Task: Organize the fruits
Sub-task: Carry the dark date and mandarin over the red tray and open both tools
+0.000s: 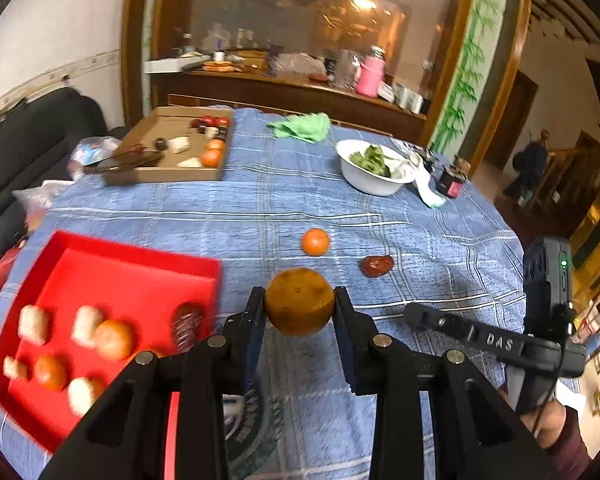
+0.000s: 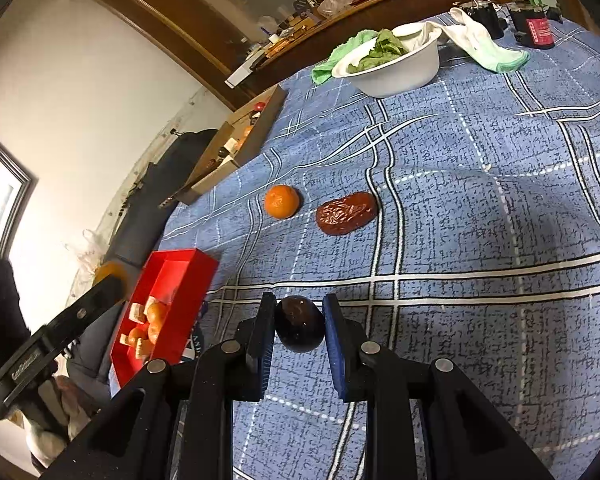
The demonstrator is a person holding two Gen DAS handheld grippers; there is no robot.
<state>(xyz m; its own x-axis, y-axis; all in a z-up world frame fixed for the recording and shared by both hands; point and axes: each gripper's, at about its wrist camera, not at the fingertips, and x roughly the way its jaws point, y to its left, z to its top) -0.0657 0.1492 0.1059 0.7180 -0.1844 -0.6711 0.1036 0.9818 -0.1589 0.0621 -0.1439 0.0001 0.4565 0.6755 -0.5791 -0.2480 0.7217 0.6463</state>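
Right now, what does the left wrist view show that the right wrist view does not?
Only the left wrist view shows the left gripper shut on a dull orange and the red tray's whole inside. Only the right wrist view shows the right gripper shut on a dark fruit. Both show the small orange and red date.

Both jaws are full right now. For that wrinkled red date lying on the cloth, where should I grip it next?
Grip the red date across its narrow middle, coming down from above. It lies flat and oblong on the tablecloth, its long axis running left-right in the right wrist view. The small orange sits apart on its left, so approach from the right.
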